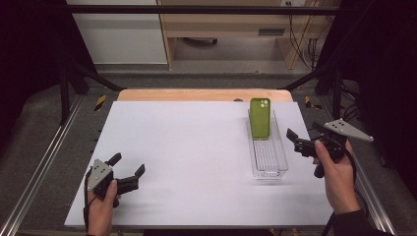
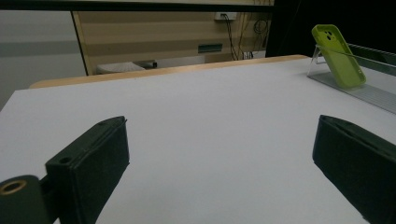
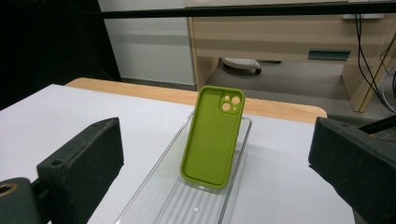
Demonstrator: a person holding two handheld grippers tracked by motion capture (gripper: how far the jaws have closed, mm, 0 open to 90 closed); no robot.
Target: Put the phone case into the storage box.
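A green phone case [image 1: 260,117] [image 3: 212,138] [image 2: 339,55] stands tilted against the far end wall of a clear plastic tray [image 1: 269,160] [image 3: 159,200] [image 2: 373,92] on the right side of the white table. My right gripper [image 1: 297,139] [image 3: 212,172] is open just right of the tray, its jaws wide apart with the case ahead between them, nothing held. My left gripper [image 1: 129,164] [image 2: 219,163] is open near the table's front left corner, far from the tray, with bare tabletop between its jaws.
The white tabletop [image 1: 187,147] lies on a wooden board whose far edge [image 1: 196,95] shows. Metal rails [image 1: 44,157] run along both sides. Beyond the table stand a wooden desk [image 1: 221,29] and hanging cables [image 1: 302,34].
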